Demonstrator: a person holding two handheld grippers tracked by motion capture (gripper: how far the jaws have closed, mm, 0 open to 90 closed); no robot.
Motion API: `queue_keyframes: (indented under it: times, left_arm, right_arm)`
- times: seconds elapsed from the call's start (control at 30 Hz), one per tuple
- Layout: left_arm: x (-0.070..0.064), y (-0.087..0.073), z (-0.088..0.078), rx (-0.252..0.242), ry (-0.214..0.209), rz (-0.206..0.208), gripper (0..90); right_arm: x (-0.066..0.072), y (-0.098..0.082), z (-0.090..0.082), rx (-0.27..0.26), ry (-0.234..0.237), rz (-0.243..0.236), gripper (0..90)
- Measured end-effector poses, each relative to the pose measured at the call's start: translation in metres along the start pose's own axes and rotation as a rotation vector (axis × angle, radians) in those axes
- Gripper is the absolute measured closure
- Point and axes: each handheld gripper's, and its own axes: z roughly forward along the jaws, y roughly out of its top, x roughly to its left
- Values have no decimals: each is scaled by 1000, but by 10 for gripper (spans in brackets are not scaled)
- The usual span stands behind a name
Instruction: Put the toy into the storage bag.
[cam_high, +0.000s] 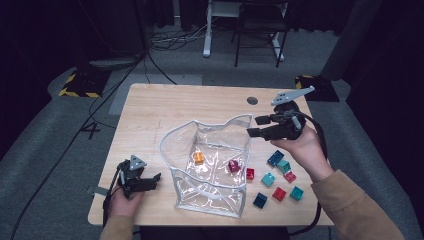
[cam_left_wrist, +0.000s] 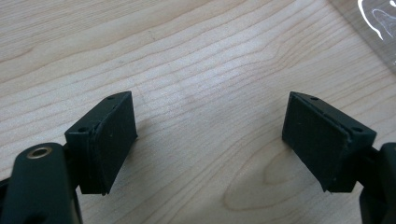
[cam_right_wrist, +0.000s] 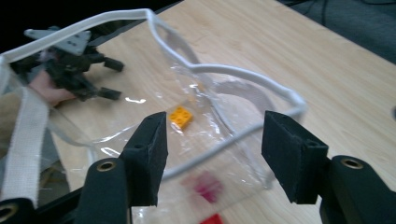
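At the lower left of the high view, the left gripper (cam_high: 150, 181) rests on the pale wooden table (cam_high: 150, 110) near its front edge, its two black jaws spread wide with nothing but bare wood between them. Just to its right, at the centre of the frame, stands a clear plastic pouch with a white fabric rim (cam_high: 207, 165), mouth open upward. Inside it lie a small orange building brick (cam_high: 199, 157) and a dark pink brick (cam_high: 233, 165). A red brick (cam_high: 250, 173) sits against the pouch's right side; whether it is inside or outside I cannot tell. Right of the pouch, loose on the table, is a cluster of small bricks (cam_high: 280, 177) — teal, dark blue and red. Farther back, right of centre, the right gripper (cam_high: 255, 126) hangs over the pouch's far right corner — jaws parted and holding nothing.
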Motion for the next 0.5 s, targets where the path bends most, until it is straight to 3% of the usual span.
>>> queue_keyframes:
  times: [0.17, 0.3, 0.5]
  left_arm:
    - [0, 0, 0, 0, 0, 0, 179]
    - [0, 0, 0, 0, 1, 0, 180]
    - [0, 0, 0, 1, 3, -1, 179]
  right_arm:
    - [-16, -12, -14, -22, -50, 39, 383]
    - [-30, -23, -19, 3, -109, 64, 331]
    - [-52, -38, -25, -1, -149, 115, 268]
